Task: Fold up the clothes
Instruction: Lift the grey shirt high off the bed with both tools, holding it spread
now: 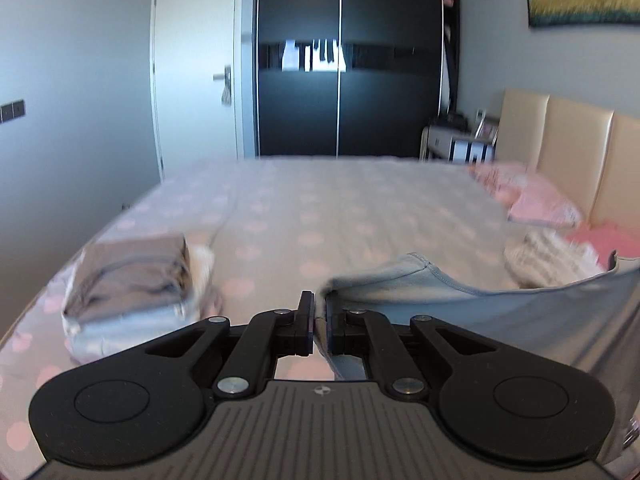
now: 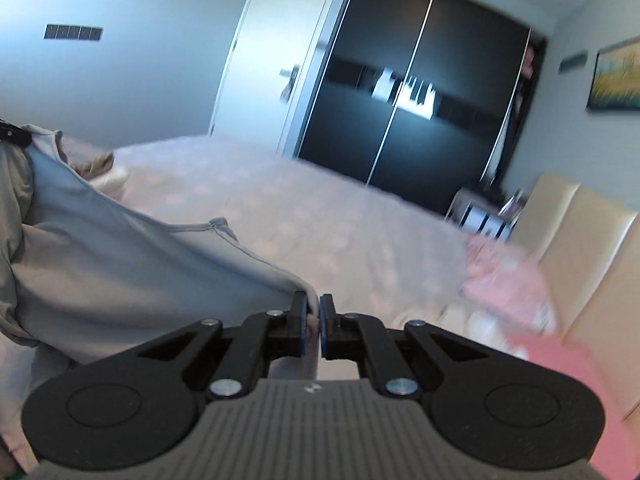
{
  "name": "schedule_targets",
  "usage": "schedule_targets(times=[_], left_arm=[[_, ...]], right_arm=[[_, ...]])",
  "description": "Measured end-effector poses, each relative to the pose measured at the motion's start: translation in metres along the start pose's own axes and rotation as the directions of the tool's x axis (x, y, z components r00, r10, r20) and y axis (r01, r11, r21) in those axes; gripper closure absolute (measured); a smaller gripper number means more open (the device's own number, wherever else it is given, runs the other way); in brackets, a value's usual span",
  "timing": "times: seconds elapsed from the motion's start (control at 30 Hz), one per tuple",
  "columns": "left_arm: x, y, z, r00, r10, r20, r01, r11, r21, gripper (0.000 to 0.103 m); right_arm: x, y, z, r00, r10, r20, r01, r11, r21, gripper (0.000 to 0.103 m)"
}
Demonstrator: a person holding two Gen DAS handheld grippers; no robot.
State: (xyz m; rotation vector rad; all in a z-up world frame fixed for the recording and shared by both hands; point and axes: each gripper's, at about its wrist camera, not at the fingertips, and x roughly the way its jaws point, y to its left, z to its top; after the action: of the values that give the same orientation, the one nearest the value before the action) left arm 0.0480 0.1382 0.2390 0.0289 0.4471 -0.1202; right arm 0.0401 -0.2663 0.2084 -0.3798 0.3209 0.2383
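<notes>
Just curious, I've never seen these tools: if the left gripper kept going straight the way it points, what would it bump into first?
Probably the bed. The left gripper, shut on the light grey garment, aims slightly downward over bare spotted cover; the folded pile sits off to its left. Depth is unclear.

Bed (image 1: pixel 320 208): folded stack (image 1: pixel 132 280), pink pillows (image 1: pixel 536 200).

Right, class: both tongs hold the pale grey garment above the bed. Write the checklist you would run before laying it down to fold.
1. Left tongs shut on pale grey cotton garment: ok.
2. Right tongs shut on its other edge: ok.
3. Garment spread flat between them: not ok, it sags.
4. Bare stretch of dotted pink bedsheet ahead: ok.
5. Folded grey stack lies aside: ok.
6. Lower hem hanging free: cannot tell.
</notes>
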Motion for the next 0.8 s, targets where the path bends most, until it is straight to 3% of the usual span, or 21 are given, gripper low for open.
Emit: schedule_targets(times=[0.17,0.37,0.5,0.67,0.8], left_arm=[[-0.061,-0.003,0.047,0.99,-0.006,0.142,0.001,1.0,0.03,0.099],[-0.121,-0.015,0.085,0.963,-0.038,0.267,0.016,0.996,0.084,0.099],[-0.152,-0.027,0.097,0.936,-0.052,0.348,0.011,0.993,0.119,0.099],[-0.184,-0.039,0.104,0.89,-0.024,0.455,-0.036,0.992,0.123,0.1],[-0.186,-0.049,0.096,0.904,-0.047,0.425,-0.023,0.987,0.157,0.1]], right_arm=[[-0.055,-0.008,0.058,0.985,-0.1,0.139,0.108,0.993,-0.051,0.096],[-0.115,-0.025,0.104,0.937,-0.223,0.267,0.242,0.969,-0.039,0.096],[-0.152,-0.037,0.123,0.884,-0.295,0.363,0.305,0.952,0.029,0.096],[-0.185,-0.023,0.134,0.854,-0.268,0.445,0.308,0.951,-0.018,0.096],[-0.192,-0.025,0.134,0.832,-0.316,0.456,0.355,0.935,0.0,0.097]])
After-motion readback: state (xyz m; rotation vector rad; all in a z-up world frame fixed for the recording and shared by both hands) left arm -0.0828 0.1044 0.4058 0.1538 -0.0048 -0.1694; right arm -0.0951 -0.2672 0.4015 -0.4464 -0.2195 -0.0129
